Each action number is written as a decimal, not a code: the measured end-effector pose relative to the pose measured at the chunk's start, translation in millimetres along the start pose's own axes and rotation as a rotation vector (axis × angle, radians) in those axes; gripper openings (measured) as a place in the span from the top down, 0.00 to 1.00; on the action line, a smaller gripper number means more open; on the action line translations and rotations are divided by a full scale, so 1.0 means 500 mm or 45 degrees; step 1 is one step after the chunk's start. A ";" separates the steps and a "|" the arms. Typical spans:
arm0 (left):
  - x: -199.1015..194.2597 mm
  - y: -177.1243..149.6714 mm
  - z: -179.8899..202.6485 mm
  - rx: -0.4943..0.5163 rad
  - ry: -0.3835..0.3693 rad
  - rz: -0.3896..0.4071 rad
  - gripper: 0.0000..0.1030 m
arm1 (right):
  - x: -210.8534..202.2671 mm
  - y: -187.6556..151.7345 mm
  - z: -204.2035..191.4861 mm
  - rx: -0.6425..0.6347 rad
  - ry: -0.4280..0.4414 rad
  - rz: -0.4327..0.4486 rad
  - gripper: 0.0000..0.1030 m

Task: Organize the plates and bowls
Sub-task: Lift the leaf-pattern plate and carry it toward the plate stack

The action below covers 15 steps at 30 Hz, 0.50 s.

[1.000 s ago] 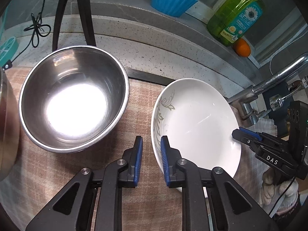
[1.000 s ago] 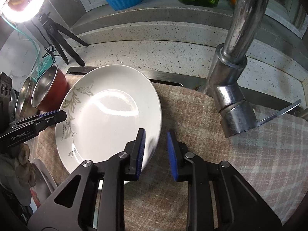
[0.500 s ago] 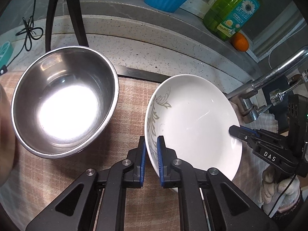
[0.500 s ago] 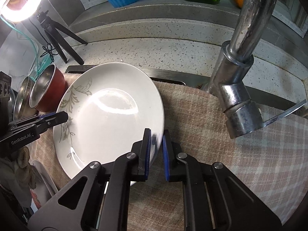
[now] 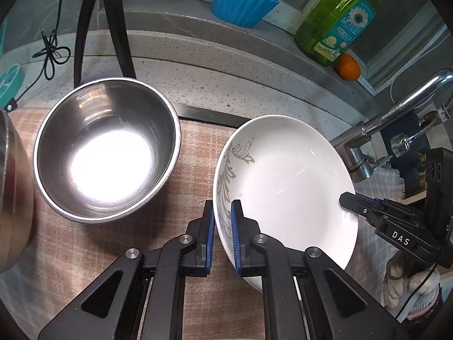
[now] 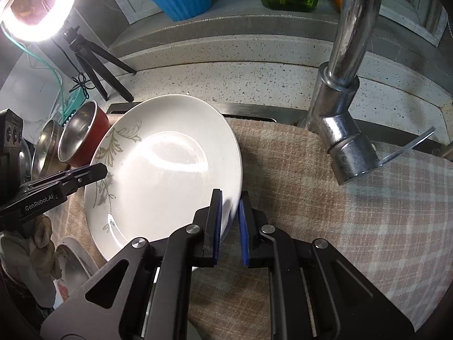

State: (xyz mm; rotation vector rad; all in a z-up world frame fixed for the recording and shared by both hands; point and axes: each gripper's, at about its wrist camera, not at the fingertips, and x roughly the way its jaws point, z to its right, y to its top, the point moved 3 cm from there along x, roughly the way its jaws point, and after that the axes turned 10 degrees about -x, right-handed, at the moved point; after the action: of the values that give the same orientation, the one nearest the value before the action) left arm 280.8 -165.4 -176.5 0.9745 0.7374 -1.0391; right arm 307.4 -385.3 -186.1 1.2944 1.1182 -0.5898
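A white plate (image 5: 286,178) with a grey leaf pattern is held tilted above the checked cloth (image 5: 192,153). My left gripper (image 5: 222,221) is shut on its left rim. My right gripper (image 6: 230,212) is shut on its right rim; the plate (image 6: 164,170) fills the left of that view. Each gripper shows in the other's view, the right one (image 5: 348,198) and the left one (image 6: 99,170). A steel bowl (image 5: 107,147) sits on the cloth left of the plate. A red-sided steel bowl (image 6: 85,133) and more steel bowls (image 6: 45,147) stand at far left.
A chrome tap (image 6: 345,85) rises right of the plate. On the ledge behind are a blue ribbed cup (image 5: 240,2), a green soap bottle (image 5: 337,19) and an orange (image 5: 349,68). A black tripod (image 6: 93,59) with a ring light (image 6: 31,2) stands at back left.
Both grippers closed from open onto opposite rims of the plate. The plate has since risen slightly and tilted, held between them.
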 end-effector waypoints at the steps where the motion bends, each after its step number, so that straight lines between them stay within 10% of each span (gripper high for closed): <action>1: -0.005 0.001 0.000 0.004 -0.003 0.004 0.91 | -0.007 -0.001 -0.004 0.003 0.000 0.006 0.89; 15: -0.111 -0.019 -0.023 0.054 -0.057 0.067 0.91 | -0.112 -0.034 -0.082 0.009 0.013 0.107 0.89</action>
State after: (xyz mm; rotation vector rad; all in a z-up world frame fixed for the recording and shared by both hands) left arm 251.8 -136.8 -135.6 0.9990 0.6522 -1.0309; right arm 257.6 -363.5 -139.6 1.3445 1.0654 -0.5258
